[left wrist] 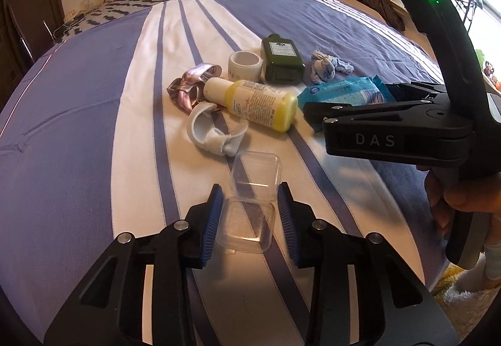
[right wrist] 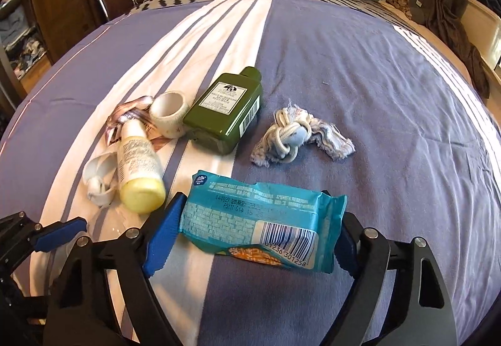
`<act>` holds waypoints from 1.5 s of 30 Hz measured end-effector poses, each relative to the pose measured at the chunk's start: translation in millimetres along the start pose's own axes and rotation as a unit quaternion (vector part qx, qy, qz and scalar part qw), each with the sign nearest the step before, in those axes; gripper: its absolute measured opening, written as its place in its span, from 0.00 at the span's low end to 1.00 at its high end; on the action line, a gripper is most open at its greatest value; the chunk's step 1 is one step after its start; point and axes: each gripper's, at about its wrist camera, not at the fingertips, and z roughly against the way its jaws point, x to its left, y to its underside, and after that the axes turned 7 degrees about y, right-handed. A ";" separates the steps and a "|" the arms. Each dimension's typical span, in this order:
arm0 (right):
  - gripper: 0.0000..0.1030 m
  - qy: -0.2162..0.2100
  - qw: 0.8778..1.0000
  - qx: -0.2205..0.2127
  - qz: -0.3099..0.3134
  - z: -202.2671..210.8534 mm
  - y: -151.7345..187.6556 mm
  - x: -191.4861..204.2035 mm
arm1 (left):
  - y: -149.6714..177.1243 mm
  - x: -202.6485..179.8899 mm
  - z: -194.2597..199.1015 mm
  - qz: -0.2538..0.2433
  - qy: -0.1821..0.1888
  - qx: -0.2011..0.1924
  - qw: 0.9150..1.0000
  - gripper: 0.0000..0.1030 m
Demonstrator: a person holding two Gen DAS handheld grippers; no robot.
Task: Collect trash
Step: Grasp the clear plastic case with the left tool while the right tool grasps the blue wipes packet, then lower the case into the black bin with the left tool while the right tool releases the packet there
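The left gripper sits at the bottom centre of its own view, jaws narrowed around a clear plastic clamshell box lying open on the striped bedspread. The blue pads flank the nearer half; whether they actually press on it cannot be told. The box's long axis runs up the frame, from the gripper toward the other litter.

In the right wrist view, the right gripper stands fairly wide at the lower centre, its blue pads against the two ends of a teal wipes packet. The packet lies flat with its long axis across the frame, barcode end toward the lower right.

Above the box in the left view, a yellow bottle lies on its side, white cap pointing upper left, base toward the right. A dark green bottle lies behind it, cap pointing toward the top of the frame. Beside these are a white tape roll, a crumpled shiny wrapper, a white fabric band and a knotted rag.
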 end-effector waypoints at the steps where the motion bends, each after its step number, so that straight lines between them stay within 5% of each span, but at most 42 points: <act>1: 0.81 -0.001 1.000 -0.001 -0.001 4.2 3.1 -0.3 | 3.5 0.0 3.6 0.001 0.002 0.001 1.000 0.32; 23: 0.80 -0.026 0.998 -0.039 -0.040 99.9 84.8 -18.5 | 71.0 -29.4 81.6 0.019 -0.011 -0.040 0.999 0.30; 45: 0.80 -0.062 0.996 -0.060 -0.040 169.3 189.9 6.1 | 161.0 -64.6 139.4 0.007 0.008 -0.059 0.998 0.30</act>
